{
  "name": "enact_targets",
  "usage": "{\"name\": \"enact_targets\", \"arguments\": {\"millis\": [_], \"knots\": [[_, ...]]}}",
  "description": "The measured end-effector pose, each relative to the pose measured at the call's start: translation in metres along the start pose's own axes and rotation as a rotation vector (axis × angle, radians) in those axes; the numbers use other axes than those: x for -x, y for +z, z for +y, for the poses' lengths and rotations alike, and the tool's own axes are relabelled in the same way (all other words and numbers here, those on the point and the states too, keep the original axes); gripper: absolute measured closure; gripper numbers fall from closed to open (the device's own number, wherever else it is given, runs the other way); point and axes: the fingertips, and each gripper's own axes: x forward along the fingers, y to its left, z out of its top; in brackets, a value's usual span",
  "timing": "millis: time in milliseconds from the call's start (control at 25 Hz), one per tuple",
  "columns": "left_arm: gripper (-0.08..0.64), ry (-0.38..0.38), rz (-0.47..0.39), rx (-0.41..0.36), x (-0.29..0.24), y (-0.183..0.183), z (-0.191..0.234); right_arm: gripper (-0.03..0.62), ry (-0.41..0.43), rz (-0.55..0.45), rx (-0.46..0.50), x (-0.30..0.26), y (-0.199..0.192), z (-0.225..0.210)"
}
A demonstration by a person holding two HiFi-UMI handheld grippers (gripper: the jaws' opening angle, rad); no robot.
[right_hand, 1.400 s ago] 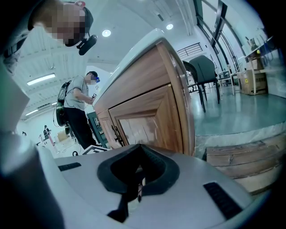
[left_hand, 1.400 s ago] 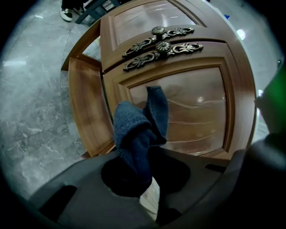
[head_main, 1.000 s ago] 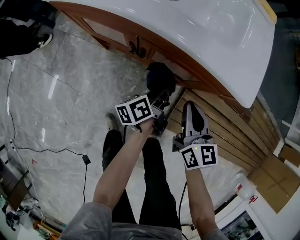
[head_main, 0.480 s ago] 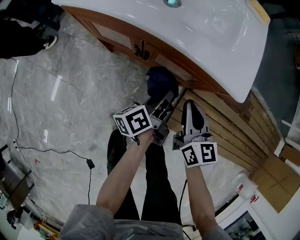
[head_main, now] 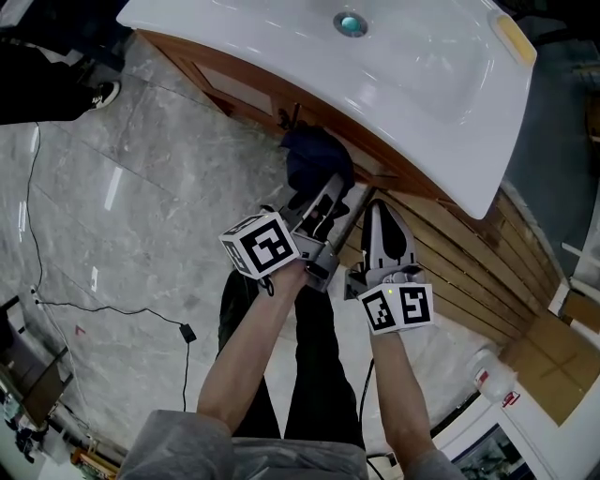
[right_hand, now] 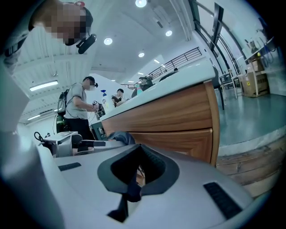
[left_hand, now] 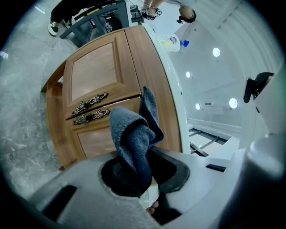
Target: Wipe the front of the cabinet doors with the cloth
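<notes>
A dark blue cloth (head_main: 314,157) rests against the front of the wooden cabinet (head_main: 225,82) under the white sink top. My left gripper (head_main: 325,192) is shut on the cloth (left_hand: 134,138), which bunches out from between its jaws. Ahead of it stand two panelled doors (left_hand: 96,76) with ornate metal handles (left_hand: 90,103). My right gripper (head_main: 385,214) hangs just right of the left one, off the cabinet, its jaws shut on nothing (right_hand: 134,181). It faces the cabinet's side (right_hand: 178,120), with the cloth (right_hand: 118,136) at its left.
The white sink top (head_main: 422,84) with its drain (head_main: 351,23) overhangs the cabinet. A wooden slatted floor panel (head_main: 469,277) lies to the right, a black cable (head_main: 112,302) on the marble floor to the left. A bottle (left_hand: 171,42) stands on the counter. People stand behind (right_hand: 80,112).
My left gripper has pushed the cloth up and to the left along the cabinet front. The right gripper has hardly moved. The head view has tipped up, so the drain shows.
</notes>
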Motion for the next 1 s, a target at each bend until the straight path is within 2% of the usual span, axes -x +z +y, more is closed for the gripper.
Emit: {"name": "enact_targets", "arguments": {"millis": [280, 1000], "knots": [[0.506, -0.022, -0.019, 0.018, -0.009, 0.033, -0.004, 0.583, -0.017, -0.006, -0.01, -0.017, 0.005, 0.012], [0.506, -0.037, 0.01, 0.076, -0.032, 0.037, 0.011, 0.583, -0.051, 0.008, -0.013, -0.028, -0.005, 0.006]]}}
